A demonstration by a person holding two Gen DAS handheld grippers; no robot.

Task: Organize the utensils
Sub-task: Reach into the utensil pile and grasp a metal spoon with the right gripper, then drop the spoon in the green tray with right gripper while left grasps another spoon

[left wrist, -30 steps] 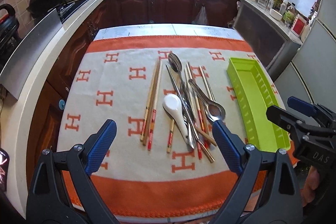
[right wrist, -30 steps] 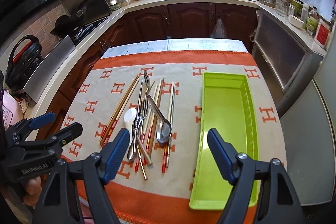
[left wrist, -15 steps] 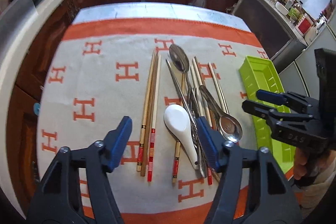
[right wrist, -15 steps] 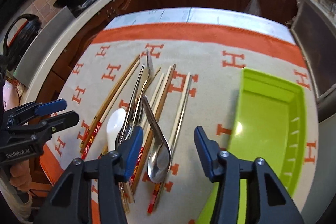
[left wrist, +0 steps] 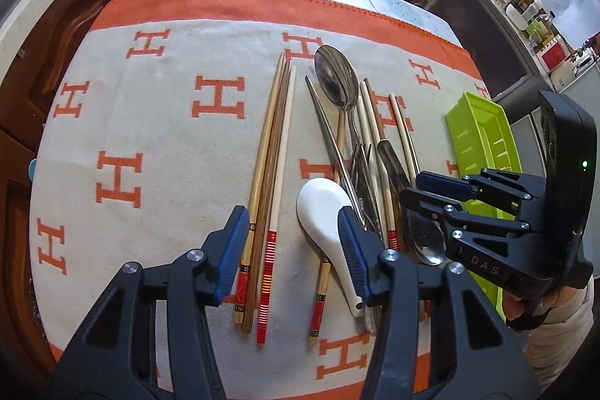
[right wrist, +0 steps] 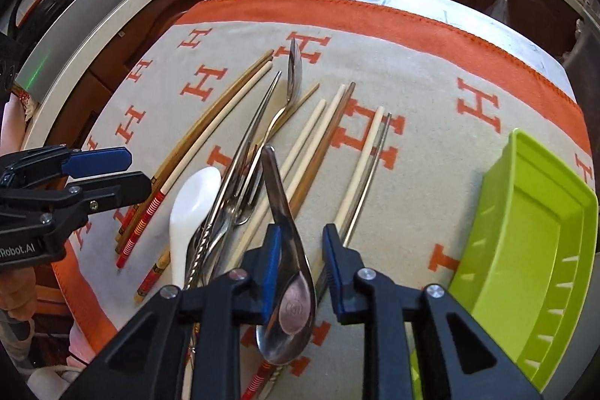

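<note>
Right gripper (right wrist: 300,255) closing around metal spoon (right wrist: 288,272), pads not yet pressed. Left gripper (left wrist: 290,250) closing over chopsticks (left wrist: 268,182), nothing gripped.

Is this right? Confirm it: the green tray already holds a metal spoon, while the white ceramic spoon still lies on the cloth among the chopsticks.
Not quite. The green tray is empty, as the right wrist view shows. The metal spoon lies on the cloth, between the closing jaws of the right gripper. The white ceramic spoon does lie on the cloth among the chopsticks.
</note>
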